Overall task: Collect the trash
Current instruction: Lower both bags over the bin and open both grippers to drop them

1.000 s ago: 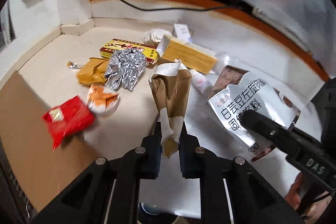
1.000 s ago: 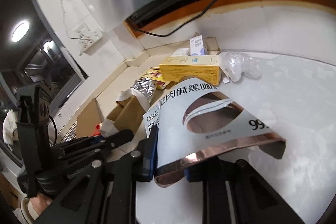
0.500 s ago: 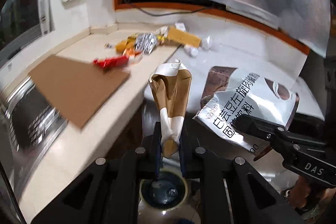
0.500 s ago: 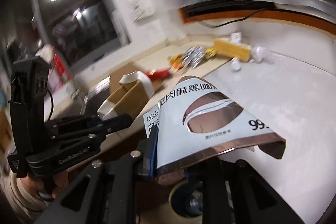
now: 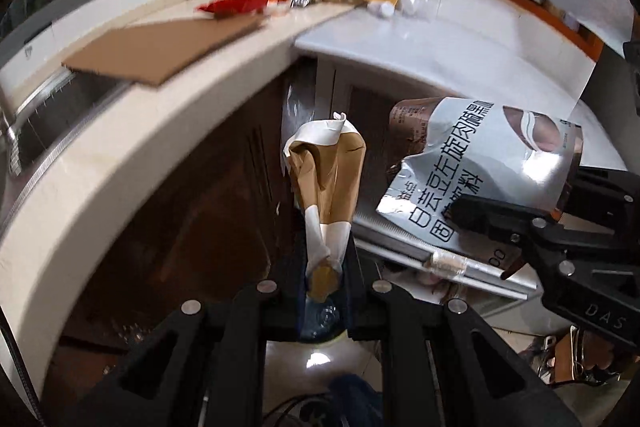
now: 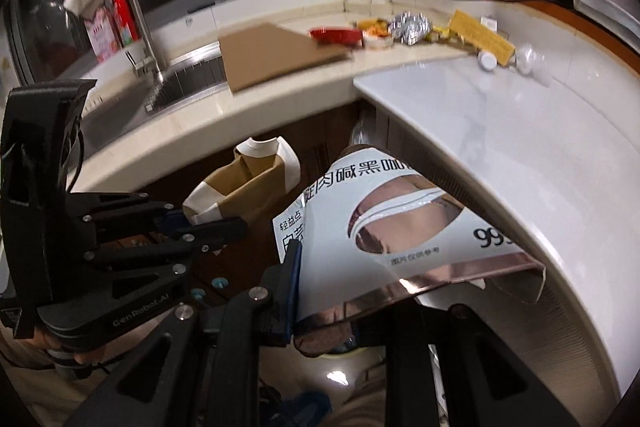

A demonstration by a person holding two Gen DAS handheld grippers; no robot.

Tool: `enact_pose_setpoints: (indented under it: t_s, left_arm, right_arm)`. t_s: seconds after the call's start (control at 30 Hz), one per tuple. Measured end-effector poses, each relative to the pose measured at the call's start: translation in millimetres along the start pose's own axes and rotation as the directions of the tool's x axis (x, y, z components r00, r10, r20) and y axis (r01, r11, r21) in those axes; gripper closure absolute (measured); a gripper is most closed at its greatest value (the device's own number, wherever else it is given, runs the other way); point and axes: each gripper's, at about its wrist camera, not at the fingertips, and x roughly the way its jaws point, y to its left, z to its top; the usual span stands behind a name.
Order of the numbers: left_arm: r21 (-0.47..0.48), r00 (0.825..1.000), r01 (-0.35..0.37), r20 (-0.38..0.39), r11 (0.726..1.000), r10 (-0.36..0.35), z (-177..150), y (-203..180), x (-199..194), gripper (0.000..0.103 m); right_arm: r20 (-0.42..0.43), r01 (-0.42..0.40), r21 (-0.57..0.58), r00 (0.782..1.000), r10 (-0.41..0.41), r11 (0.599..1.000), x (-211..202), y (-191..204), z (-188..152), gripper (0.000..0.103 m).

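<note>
My left gripper (image 5: pixel 325 269) is shut on a crumpled brown-and-white paper wrapper (image 5: pixel 325 179), held off the counter in front of dark cabinet doors; it also shows in the right wrist view (image 6: pixel 240 187). My right gripper (image 6: pixel 340 291) is shut on a silver-white coffee pouch (image 6: pixel 400 223), seen at right in the left wrist view (image 5: pixel 480 163). A bin opening (image 5: pixel 320 319) lies below the left fingers. More trash stays on the counter: a red packet (image 6: pixel 336 35), foil (image 6: pixel 410 25) and a yellow box (image 6: pixel 482 39).
A cardboard sheet (image 6: pixel 272 55) lies on the beige counter (image 6: pixel 208 131) beside a sink (image 6: pixel 180 83) with a tap. A white countertop (image 6: pixel 500 131) curves to the right. Dark cabinet doors (image 5: pixel 208 219) stand below the counter edge.
Both grippers have pulled back from the counter and dropped below its edge, each still holding its piece of trash. The trash pile is now far off.
</note>
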Motion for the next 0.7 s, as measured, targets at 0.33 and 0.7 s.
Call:
enact_pose_setpoints:
  t_s: [0.33,0.7]
  left_arm:
    - [-0.069,0.991,0.053,-0.115,0.996,-0.061,-27.9,17.9,45.7,0.091]
    - [-0.127,0.968,0.148,-0.183,0.981,-0.170,-48.8,37.8,131.6,0.091]
  right_arm:
    - [-0.101,0.014,-0.004,0.995,-0.014,1.000,40.4,-1.8,-17.2,0.083]
    - [-0.294,0.022,-0.028,0.955,-0.030,0.999,131.4,-1.2,-51.4,0.083]
